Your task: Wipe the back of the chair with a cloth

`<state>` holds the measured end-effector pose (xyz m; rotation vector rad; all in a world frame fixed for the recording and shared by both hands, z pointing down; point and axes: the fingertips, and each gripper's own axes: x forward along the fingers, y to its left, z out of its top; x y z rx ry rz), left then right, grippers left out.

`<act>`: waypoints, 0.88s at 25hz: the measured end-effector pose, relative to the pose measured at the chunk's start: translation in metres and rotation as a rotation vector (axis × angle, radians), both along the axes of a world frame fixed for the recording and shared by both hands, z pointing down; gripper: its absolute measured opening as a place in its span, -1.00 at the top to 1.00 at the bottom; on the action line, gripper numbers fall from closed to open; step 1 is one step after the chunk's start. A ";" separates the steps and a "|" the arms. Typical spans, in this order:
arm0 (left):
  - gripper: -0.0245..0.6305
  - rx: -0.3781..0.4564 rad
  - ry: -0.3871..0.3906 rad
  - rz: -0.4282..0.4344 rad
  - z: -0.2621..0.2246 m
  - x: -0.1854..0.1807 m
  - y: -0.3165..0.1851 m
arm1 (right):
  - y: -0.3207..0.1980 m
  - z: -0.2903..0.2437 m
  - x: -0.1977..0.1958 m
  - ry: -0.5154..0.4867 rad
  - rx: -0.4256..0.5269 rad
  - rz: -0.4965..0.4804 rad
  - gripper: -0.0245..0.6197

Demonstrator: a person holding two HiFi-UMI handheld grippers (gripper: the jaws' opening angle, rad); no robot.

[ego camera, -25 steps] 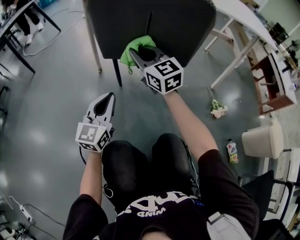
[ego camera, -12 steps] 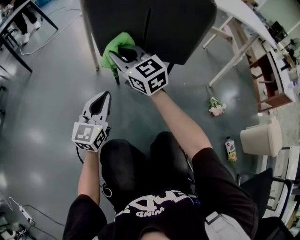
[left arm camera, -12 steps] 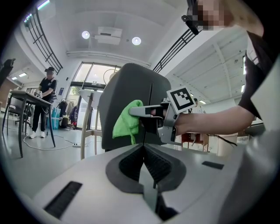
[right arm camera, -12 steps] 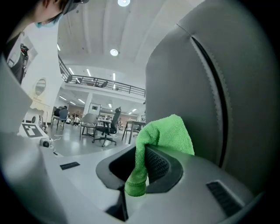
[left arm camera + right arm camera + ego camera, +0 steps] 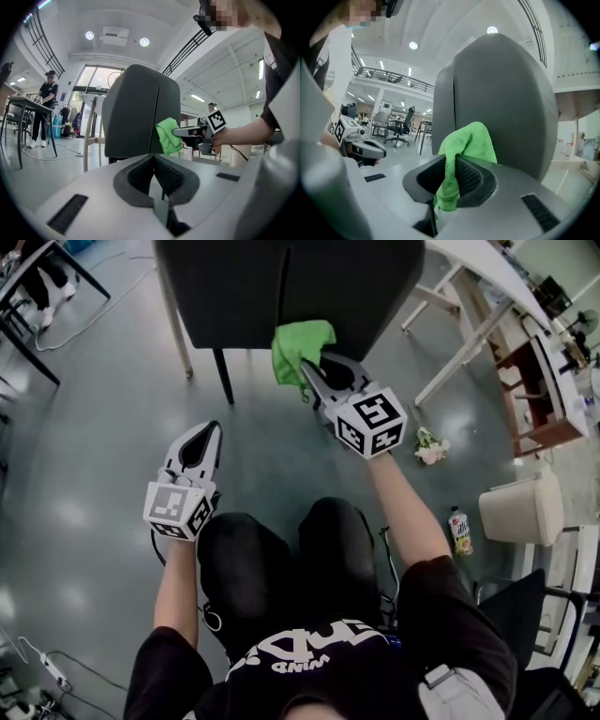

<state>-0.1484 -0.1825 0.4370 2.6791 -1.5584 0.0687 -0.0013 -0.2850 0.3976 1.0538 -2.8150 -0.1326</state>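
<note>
The dark grey chair back point(image 5: 291, 287) fills the top of the head view, with a vertical seam down its middle. My right gripper point(image 5: 314, 367) is shut on a bright green cloth point(image 5: 300, 343) and presses it against the lower part of the chair back, just right of the seam. In the right gripper view the green cloth point(image 5: 461, 150) bunches between the jaws against the chair back point(image 5: 506, 93). My left gripper point(image 5: 208, 435) hangs lower left, away from the chair, jaws shut and empty. The left gripper view shows the chair back point(image 5: 140, 112) and cloth point(image 5: 168, 136) ahead.
A chair leg point(image 5: 223, 376) and a light wooden leg point(image 5: 173, 324) stand below the chair back. A white table point(image 5: 478, 277) is at the upper right. On the floor lie a flower bunch point(image 5: 431, 448), a bottle point(image 5: 459, 531) and a cream bucket point(image 5: 522, 512). A person stands at a desk point(image 5: 28, 105).
My right gripper with the green cloth swept from the left part of the chair back to the right, past the seam. The left gripper barely moved.
</note>
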 end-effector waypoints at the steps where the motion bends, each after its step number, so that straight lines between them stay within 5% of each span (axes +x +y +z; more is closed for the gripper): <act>1: 0.93 0.000 -0.001 0.001 0.000 0.001 0.000 | 0.002 0.003 0.015 0.004 -0.002 0.021 0.77; 12: 0.93 0.000 -0.017 0.000 0.001 0.003 0.005 | -0.002 0.037 0.150 0.018 -0.064 0.286 0.77; 22: 0.93 -0.006 -0.017 -0.012 0.004 -0.003 0.007 | -0.031 0.054 0.126 0.024 -0.093 0.270 0.77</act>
